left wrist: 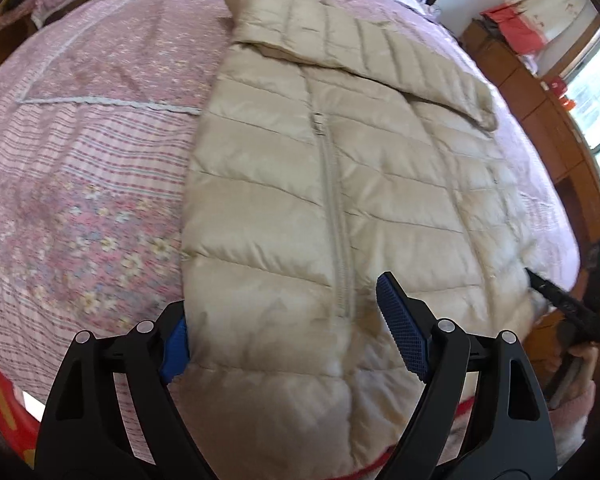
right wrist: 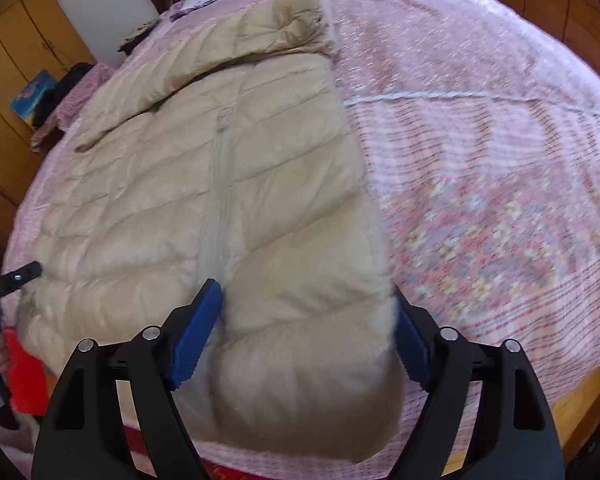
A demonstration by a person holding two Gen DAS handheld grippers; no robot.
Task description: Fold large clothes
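Beige puffer jacket [left wrist: 340, 184] flat on pink bedspread [left wrist: 80, 160]; left gripper [left wrist: 288, 332] and right gripper [right wrist: 308, 336] jaws apart, straddling hem at frame bottom.

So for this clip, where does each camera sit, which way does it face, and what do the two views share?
Left wrist: on the left gripper, jaws open, looking steeply down at the jacket's hem; the right gripper and a hand show at the right edge.
Right wrist: on the right gripper, jaws open, same downward angle over the hem; the left gripper's tip shows at the left edge.
Shared: the beige jacket, its zipper, the pink bedspread.
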